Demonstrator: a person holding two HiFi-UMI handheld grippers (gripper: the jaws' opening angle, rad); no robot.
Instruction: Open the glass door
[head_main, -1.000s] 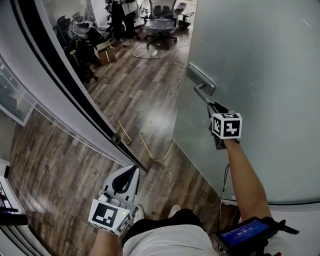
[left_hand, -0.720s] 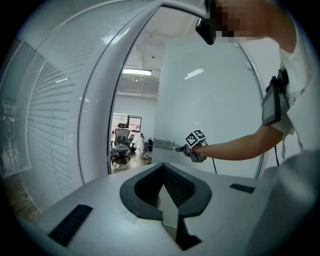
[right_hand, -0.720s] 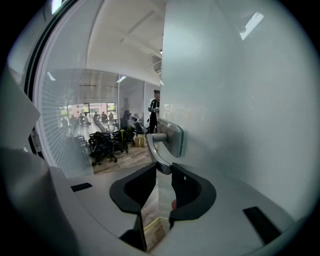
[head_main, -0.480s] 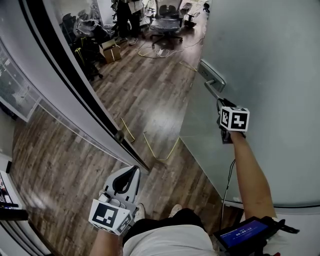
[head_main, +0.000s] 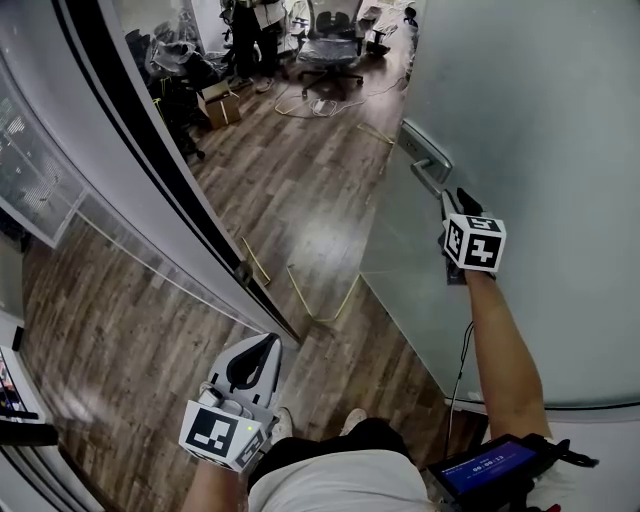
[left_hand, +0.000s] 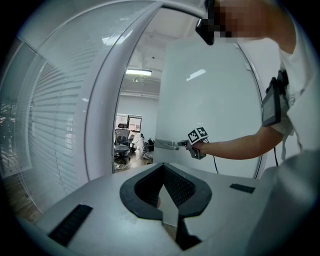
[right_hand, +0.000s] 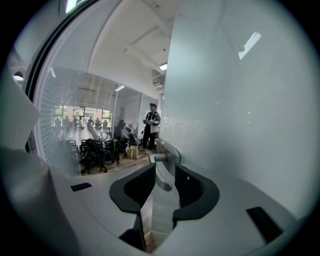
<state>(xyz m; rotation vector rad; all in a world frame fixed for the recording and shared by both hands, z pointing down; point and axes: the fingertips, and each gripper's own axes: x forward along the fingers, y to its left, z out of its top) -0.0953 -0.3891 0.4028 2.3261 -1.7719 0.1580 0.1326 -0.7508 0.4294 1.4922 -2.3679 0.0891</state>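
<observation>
The frosted glass door (head_main: 520, 150) fills the right side of the head view. Its free edge stands away from the grey door frame (head_main: 150, 170) on the left, so we judge it partly open already, with the wooden floor (head_main: 300, 210) of the room beyond showing through the gap in the upper middle. The metal handle (head_main: 428, 162) sits near that free edge, upper right of centre, where a pull swings the panel most easily. That is why our right gripper (right_hand: 163, 175) is stretched out to it, with the lever lying between the two jaws and the pads closed against its sides. Our left gripper (left_hand: 164, 172) has no part in this. It hangs low at the lower left of the head view, near our body, jaws together and holding nothing, well apart from the door. We cannot see the hinge side or the door's lower corner, as both run out of frame. The latch is hidden behind the handle plate. The chairs and standing figures in the far room are too small to read.
</observation>
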